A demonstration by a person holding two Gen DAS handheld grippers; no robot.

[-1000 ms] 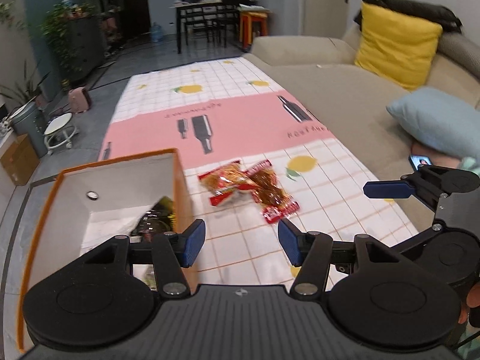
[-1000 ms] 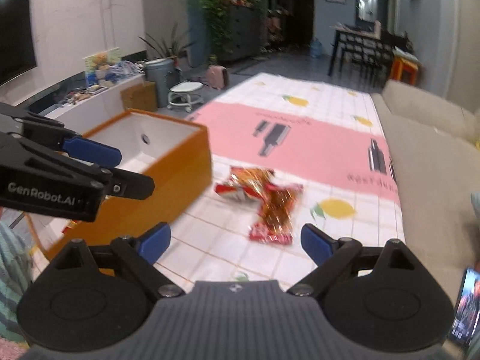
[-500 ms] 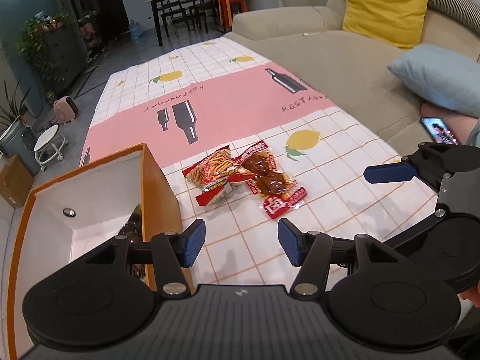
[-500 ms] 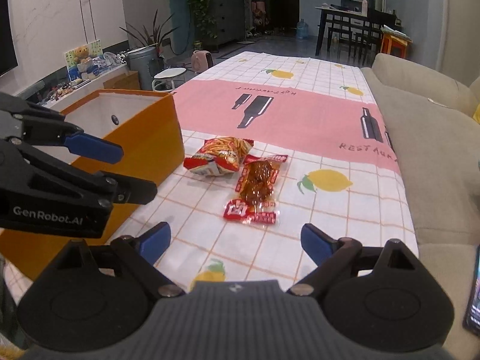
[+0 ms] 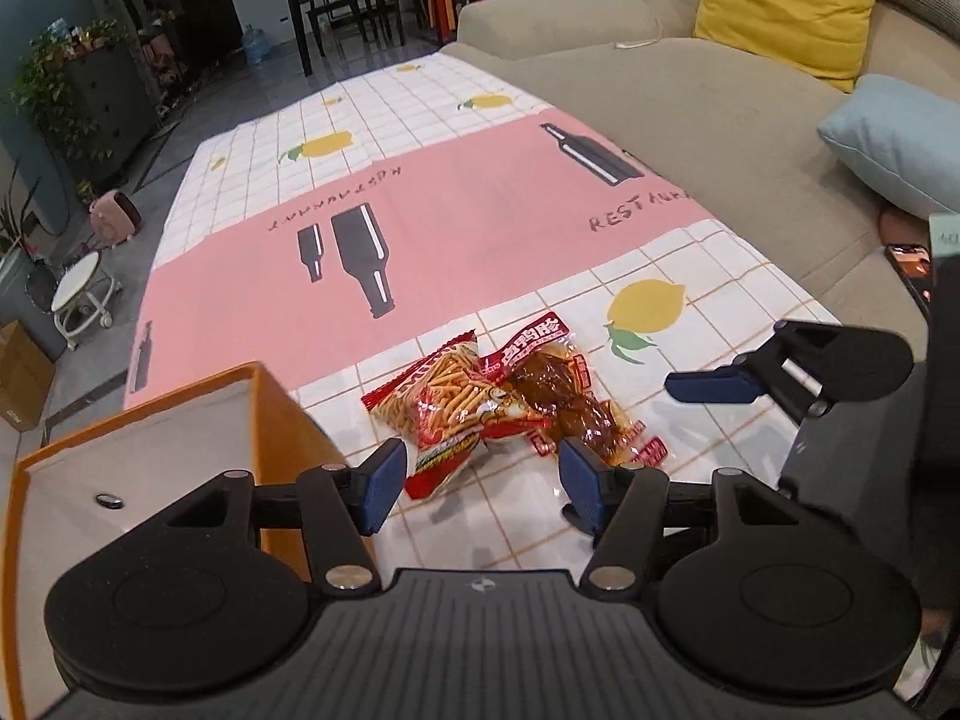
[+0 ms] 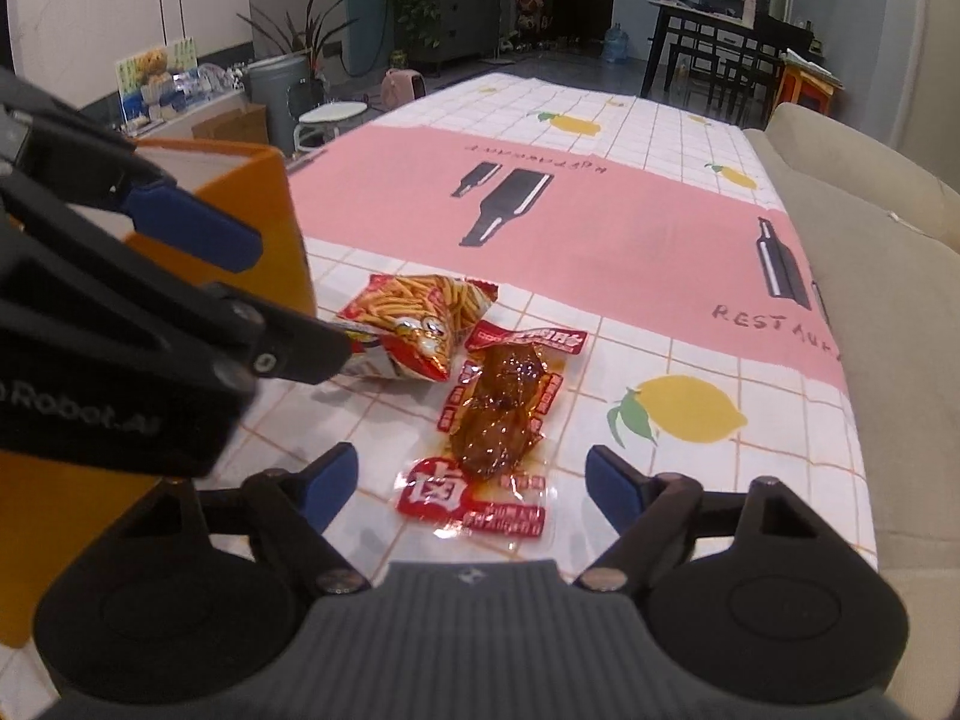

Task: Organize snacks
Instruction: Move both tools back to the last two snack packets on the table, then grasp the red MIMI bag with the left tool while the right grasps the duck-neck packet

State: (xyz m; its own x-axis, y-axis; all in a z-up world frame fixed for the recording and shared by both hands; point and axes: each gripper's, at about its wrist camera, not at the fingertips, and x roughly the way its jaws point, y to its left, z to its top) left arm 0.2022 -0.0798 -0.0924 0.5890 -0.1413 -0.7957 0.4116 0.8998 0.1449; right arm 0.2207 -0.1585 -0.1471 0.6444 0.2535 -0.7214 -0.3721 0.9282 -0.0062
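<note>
Snacks first: two packets lie on the tablecloth, the checked one with lemons, bottles and a pink band. One is a crinkly red bag of orange snack sticks; the other is a clear vacuum pack of glossy brown braised meat with red labels. They touch, with the meat pack's top corner overlapping the stick bag's edge. Just beside them on my left stands one open orange box with a white inside.

My left gripper has its blue pads spread, and they've just been opening a little more. The near end of the stick bag sits between them, but neither pad presses on it. My right gripper is spread wide too, though its jaws have just been closing in a bit. The near end of the meat pack lies in the gap, not pinched.

What could go wrong, I reckon: because the packets overlap, lifting one could drag or flip the other. Both films look slick, so a pinch on only a thin edge may slip out. My two grippers are also close together here, so they could bump each other. And the stick bag is puffy, so a hard squeeze might crush what's inside.

Count: two snack packets, one box, two grippers.
</note>
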